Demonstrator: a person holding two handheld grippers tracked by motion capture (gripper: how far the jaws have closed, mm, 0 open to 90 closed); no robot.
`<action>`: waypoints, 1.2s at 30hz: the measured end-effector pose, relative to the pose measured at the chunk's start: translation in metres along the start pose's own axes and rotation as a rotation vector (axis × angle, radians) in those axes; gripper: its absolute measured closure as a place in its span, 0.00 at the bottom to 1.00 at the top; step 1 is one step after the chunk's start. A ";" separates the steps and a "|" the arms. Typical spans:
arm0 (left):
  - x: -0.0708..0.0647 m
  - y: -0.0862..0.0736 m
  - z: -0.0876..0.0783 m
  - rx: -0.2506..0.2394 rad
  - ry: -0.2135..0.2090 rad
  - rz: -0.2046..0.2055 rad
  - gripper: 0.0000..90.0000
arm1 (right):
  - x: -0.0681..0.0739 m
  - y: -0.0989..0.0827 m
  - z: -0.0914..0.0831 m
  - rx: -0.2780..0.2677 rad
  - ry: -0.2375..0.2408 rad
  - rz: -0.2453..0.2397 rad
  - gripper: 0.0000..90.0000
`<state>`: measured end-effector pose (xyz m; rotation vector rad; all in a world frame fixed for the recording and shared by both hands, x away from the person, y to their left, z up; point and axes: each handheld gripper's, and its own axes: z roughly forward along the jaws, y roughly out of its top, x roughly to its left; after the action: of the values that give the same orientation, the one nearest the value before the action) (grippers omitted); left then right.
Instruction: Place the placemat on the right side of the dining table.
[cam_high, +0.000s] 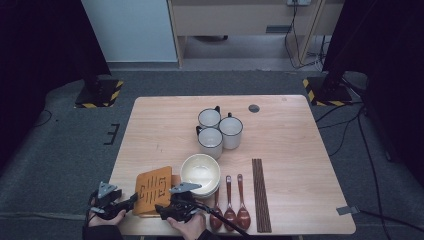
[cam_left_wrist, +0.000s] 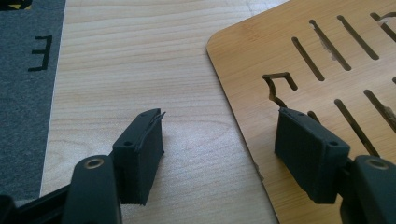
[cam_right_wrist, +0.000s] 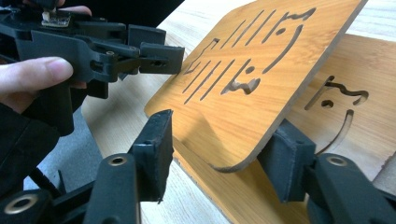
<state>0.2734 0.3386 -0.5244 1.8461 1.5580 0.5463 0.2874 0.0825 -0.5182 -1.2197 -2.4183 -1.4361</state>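
Two slotted wooden boards lie stacked at the table's front left (cam_high: 154, 189). In the right gripper view the upper board (cam_right_wrist: 261, 60) tilts up off the lower board (cam_right_wrist: 359, 126). My right gripper (cam_right_wrist: 222, 123) is open around the upper board's near corner, with one jaw tucked under that board and the other standing clear of it. My left gripper (cam_left_wrist: 222, 116) is open astride the board's (cam_left_wrist: 327, 56) outer edge, one jaw over the wood and one over the table. It also appears at the board's far edge, left gripper (cam_right_wrist: 163, 58). From above, the left gripper (cam_high: 134, 198) and right gripper (cam_high: 161, 208) flank the boards.
A cream bowl (cam_high: 200, 172) sits right beside the boards. Three white mugs (cam_high: 220, 131) stand behind it. Three wooden spoons (cam_high: 230, 202) and several dark chopsticks (cam_high: 261, 195) lie at the front right. The table's left edge (cam_left_wrist: 53, 116) and grey floor are close to the left gripper.
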 end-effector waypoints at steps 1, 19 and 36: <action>0.000 0.000 0.000 0.000 0.001 -0.001 0.35 | 0.000 0.000 0.000 -0.004 -0.005 0.002 0.51; 0.000 0.000 -0.001 -0.002 0.000 0.002 0.36 | -0.003 0.001 -0.004 -0.046 0.003 0.063 0.67; 0.003 0.004 -0.012 -0.158 0.002 -0.047 0.27 | -0.002 0.002 -0.013 -0.061 0.092 0.085 0.86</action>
<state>0.2687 0.3441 -0.5132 1.6874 1.5109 0.6315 0.2856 0.0720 -0.5104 -1.2245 -2.2510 -1.5173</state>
